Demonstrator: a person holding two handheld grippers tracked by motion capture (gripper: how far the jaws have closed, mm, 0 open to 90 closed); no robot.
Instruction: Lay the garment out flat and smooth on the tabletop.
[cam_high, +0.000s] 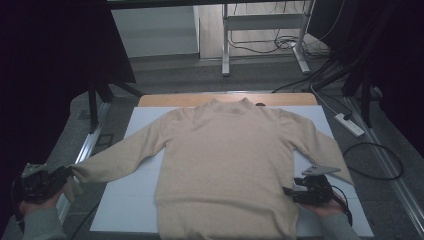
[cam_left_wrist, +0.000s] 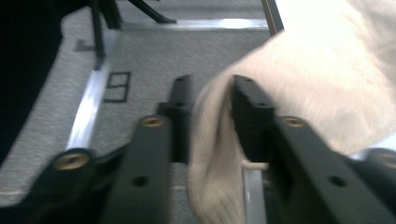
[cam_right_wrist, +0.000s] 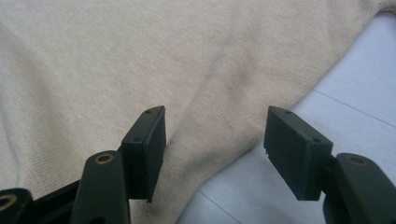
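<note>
- Cream sweater (cam_high: 227, 165) lies flat, front up, on the white board (cam_high: 127, 205) on the table, collar at upper centre of the high view, hem at the bottom edge, both sleeves spread outward.
- Key relation: the left sleeve (cam_high: 117, 160) runs as a long diagonal from the shoulder down to the lower left of the high view, past the board's edge, and its cuff end sits right at the left gripper (cam_high: 62, 176).
- Left gripper view: cuff (cam_left_wrist: 212, 140) hangs between the two jaws, cloth against the right-hand jaw, a dark gap at the left-hand one. Jaws partly parted, not clearly pinching; I read it as a loose or released hold, blur makes it hard to be sure.
- Right gripper (cam_high: 289, 191) rests at lower right of the high view, at the sweater's side edge near the hem, below the right sleeve (cam_high: 320, 145).
- Right gripper view: jaws (cam_right_wrist: 212, 149) wide apart, holding nothing; sweater edge runs diagonally between them, fabric on the left, bare board on the right.
- Left hand is the one at the sleeve; right is nearer the body and hem.
- View difference: the high view gives the whole sleeve axis and overhang but not the jaw gap; the left gripper view gives the cuff-to-jaw contact and grey floor (cam_left_wrist: 140, 60) beneath.
</note>
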